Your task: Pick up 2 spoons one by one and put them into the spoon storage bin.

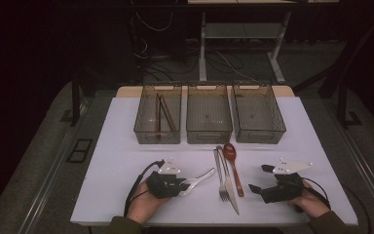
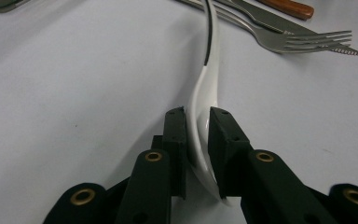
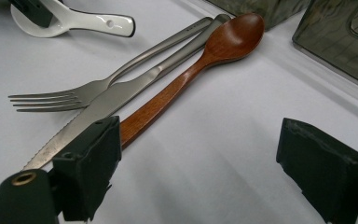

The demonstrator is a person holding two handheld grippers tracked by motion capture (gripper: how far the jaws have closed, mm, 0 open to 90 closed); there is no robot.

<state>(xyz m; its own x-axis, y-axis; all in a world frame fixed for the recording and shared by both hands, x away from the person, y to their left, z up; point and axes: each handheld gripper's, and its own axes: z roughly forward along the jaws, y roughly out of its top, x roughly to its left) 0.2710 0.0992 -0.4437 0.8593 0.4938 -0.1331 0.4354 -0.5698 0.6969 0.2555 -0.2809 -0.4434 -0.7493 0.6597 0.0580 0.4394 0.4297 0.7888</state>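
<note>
Overhead view; two close, perhaps table-level

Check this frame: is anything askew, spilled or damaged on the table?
Nothing spilled or broken. The fork, knife and wooden spoon lie bunched and overlapping. The left tool grips the white spoon on edge by its bowl. The left bin holds chopsticks.

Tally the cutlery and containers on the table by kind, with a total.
White spoon, held in the left tongs: 1
Wooden spoon: 1
Fork: 1
Knife: 1
Chopsticks, in the left bin: 2
Clear bins: 3
Total: 9
</note>
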